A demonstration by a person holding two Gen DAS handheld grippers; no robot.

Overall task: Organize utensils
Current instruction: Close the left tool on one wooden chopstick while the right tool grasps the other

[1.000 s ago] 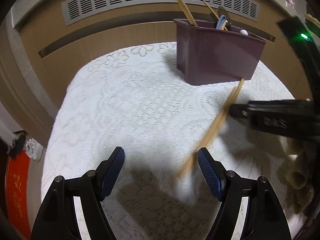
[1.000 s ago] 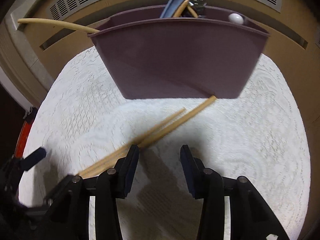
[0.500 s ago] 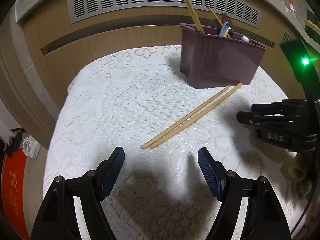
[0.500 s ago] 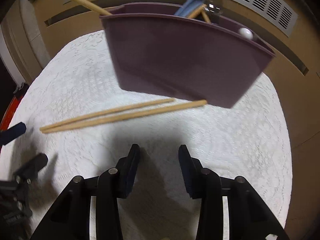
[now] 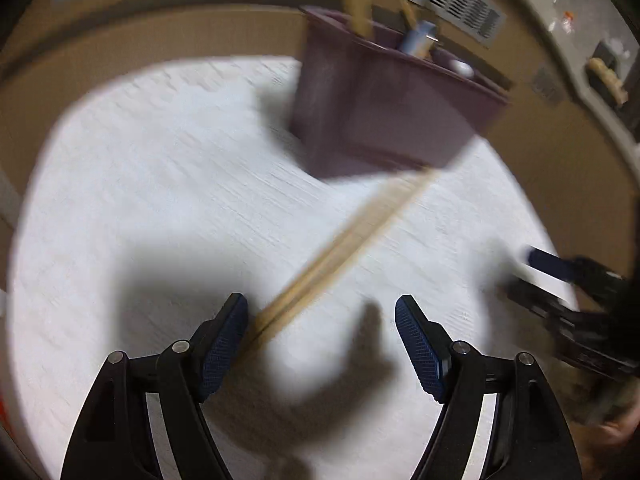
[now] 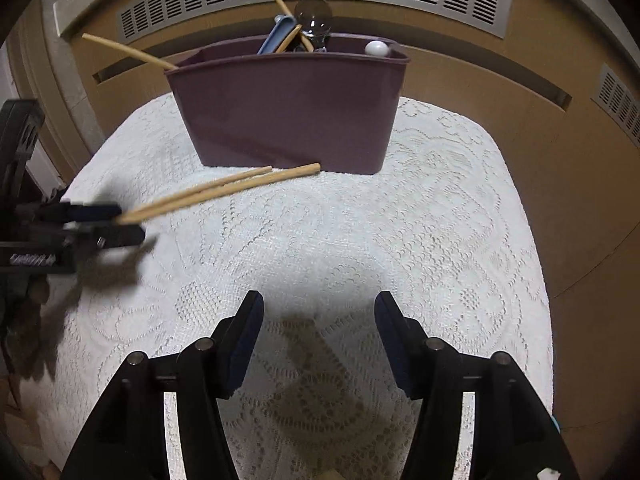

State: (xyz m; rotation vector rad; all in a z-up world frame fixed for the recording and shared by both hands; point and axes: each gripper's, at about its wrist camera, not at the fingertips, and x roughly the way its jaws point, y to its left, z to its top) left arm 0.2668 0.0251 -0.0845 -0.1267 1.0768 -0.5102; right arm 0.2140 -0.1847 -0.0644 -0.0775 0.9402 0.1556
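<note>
Wooden chopsticks [image 6: 224, 192] lie paired before the purple plastic utensil bin [image 6: 288, 108] – left gripper [image 5: 320, 344] spread around their near ends, unclosed; right gripper [image 6: 318, 336] opening, empty – next: pinch, lift, drop in.

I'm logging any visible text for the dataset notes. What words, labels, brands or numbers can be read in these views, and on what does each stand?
No text can be read for certain.
Pale lettering on the body of the left tongs, seen at the left edge of the right wrist view: too blurred to read.
Small stickers on the pale ledge, top right of the left wrist view: too small and blurred to read.
The purple bin shows no label.
</note>
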